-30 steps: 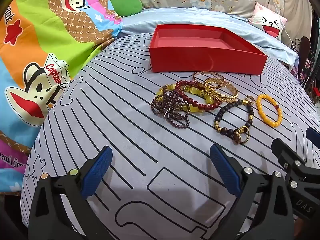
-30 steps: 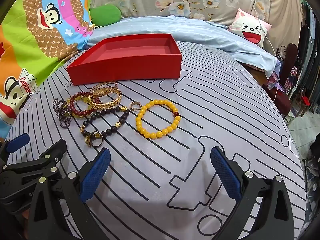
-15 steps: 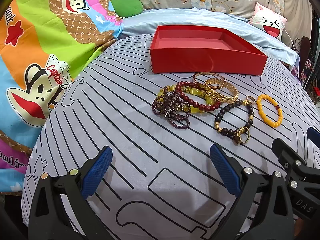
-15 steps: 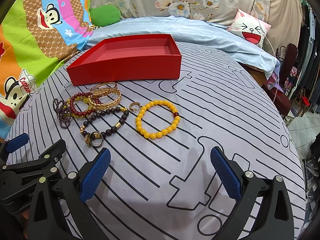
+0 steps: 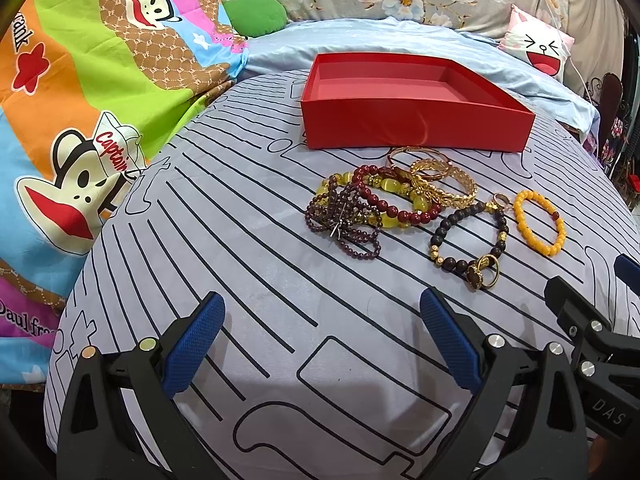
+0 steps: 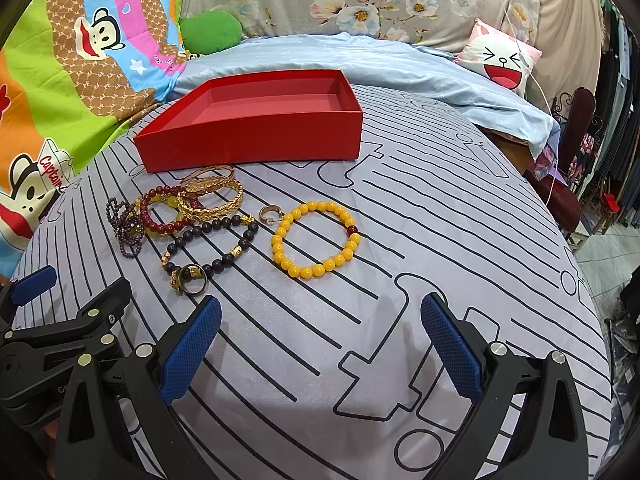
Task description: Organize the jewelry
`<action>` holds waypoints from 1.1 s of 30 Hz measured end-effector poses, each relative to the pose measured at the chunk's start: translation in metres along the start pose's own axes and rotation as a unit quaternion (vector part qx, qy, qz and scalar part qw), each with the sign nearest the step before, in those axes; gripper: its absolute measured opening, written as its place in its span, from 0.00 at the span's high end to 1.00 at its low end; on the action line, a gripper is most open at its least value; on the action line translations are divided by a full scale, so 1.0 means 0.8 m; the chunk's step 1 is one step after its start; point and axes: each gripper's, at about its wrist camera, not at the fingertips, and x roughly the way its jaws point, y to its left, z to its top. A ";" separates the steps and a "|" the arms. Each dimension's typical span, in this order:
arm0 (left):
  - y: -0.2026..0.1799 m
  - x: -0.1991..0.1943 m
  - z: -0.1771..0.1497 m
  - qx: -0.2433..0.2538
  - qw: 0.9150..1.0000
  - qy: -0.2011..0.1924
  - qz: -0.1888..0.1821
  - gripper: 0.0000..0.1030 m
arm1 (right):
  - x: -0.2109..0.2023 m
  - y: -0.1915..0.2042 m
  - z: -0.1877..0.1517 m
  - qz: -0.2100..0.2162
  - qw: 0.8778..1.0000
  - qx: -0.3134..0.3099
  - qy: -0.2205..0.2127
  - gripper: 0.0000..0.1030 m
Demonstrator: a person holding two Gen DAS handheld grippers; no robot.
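Observation:
An empty red box (image 5: 412,120) (image 6: 256,132) stands at the far side of a grey striped cloth. In front of it lies a heap of jewelry: gold bangles (image 5: 440,182) (image 6: 214,196), a dark red bead bracelet (image 5: 394,200) (image 6: 160,210), a purple bead strand (image 5: 344,224) (image 6: 126,228), a black bead bracelet (image 5: 470,240) (image 6: 216,248) with a gold ring (image 5: 486,274) (image 6: 190,278), and a yellow bead bracelet (image 5: 538,222) (image 6: 316,238). My left gripper (image 5: 320,344) is open and empty, near the heap. My right gripper (image 6: 320,348) is open and empty, near the yellow bracelet.
A small gold hoop (image 6: 269,214) lies beside the yellow bracelet. A colourful cartoon blanket (image 5: 80,100) lies at the left, a light blue sheet (image 6: 360,64) and a smiley pillow (image 6: 500,60) behind. The cloth drops off at the right toward a tiled floor (image 6: 608,248).
Both grippers have drifted very slightly. The jewelry and the box have not moved.

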 end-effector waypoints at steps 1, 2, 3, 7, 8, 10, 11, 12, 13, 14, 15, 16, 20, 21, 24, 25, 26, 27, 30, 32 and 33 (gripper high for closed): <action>0.000 0.000 0.000 0.000 1.000 0.000 0.000 0.09 | 0.000 0.000 0.000 0.000 1.000 0.000 0.000 0.06; 0.000 0.000 0.000 0.000 1.000 0.000 0.000 0.09 | 0.000 0.000 0.000 0.000 1.000 0.000 0.000 0.06; 0.000 0.000 0.000 0.000 1.000 0.000 0.000 0.09 | 0.000 0.000 0.000 0.000 1.000 0.000 0.000 0.06; 0.000 0.000 0.000 0.001 1.000 -0.001 0.000 0.09 | 0.000 0.000 0.000 0.000 1.000 0.000 -0.001 0.06; 0.000 0.000 0.000 0.001 1.000 -0.001 0.000 0.09 | 0.000 0.000 0.000 0.000 1.000 0.000 -0.001 0.06; -0.001 0.000 -0.001 0.001 1.000 -0.001 0.000 0.09 | -0.001 -0.001 0.000 0.000 1.000 0.000 -0.001 0.06; 0.000 -0.001 0.000 0.001 1.000 -0.001 0.000 0.09 | -0.001 -0.001 0.000 0.000 1.000 0.000 -0.001 0.06; -0.001 0.000 -0.001 0.001 1.000 -0.001 0.000 0.09 | -0.001 -0.001 0.000 0.000 1.000 0.000 -0.001 0.06; -0.001 0.000 -0.001 0.001 1.000 -0.001 0.000 0.09 | -0.001 -0.001 0.000 0.000 1.000 0.000 -0.001 0.06; -0.001 0.000 -0.001 0.001 1.000 -0.001 0.000 0.09 | -0.001 -0.001 0.000 -0.001 1.000 0.000 -0.001 0.06; -0.001 0.000 -0.001 0.001 1.000 -0.001 0.000 0.09 | -0.001 -0.001 0.000 0.000 1.000 0.000 -0.001 0.06; -0.001 -0.001 -0.001 0.001 1.000 -0.001 0.000 0.09 | -0.001 -0.001 0.000 0.000 1.000 0.000 -0.001 0.06; 0.005 -0.004 0.004 -0.001 1.000 -0.003 0.000 0.09 | -0.001 -0.001 0.000 0.000 1.000 0.000 -0.002 0.06; 0.005 -0.005 0.005 -0.001 1.000 -0.004 0.000 0.09 | -0.001 -0.001 0.000 0.000 1.000 0.000 -0.002 0.06; 0.006 -0.006 0.006 -0.001 1.000 -0.004 0.000 0.09 | -0.001 -0.001 0.000 -0.001 1.000 0.000 -0.002 0.06; 0.006 -0.006 0.005 -0.001 1.000 -0.004 0.000 0.09 | -0.001 -0.001 0.000 0.000 1.000 0.000 -0.003 0.06; 0.006 -0.006 0.005 -0.001 1.000 -0.004 0.000 0.09 | -0.001 -0.001 0.000 -0.001 1.000 0.000 -0.003 0.06; 0.006 -0.006 0.005 -0.001 1.000 -0.004 0.000 0.09 | -0.001 -0.001 0.000 -0.001 1.000 0.000 -0.003 0.06; 0.006 -0.006 0.005 -0.001 1.000 -0.004 0.000 0.09 | -0.001 -0.001 0.000 -0.001 1.000 0.000 -0.003 0.06; 0.006 -0.006 0.005 -0.001 1.000 -0.004 -0.001 0.09 | -0.001 -0.001 0.000 -0.001 1.000 0.000 -0.003 0.06; 0.006 -0.007 0.006 -0.001 1.000 -0.005 -0.001 0.09 | -0.001 -0.001 0.000 -0.001 1.000 0.000 -0.003 0.06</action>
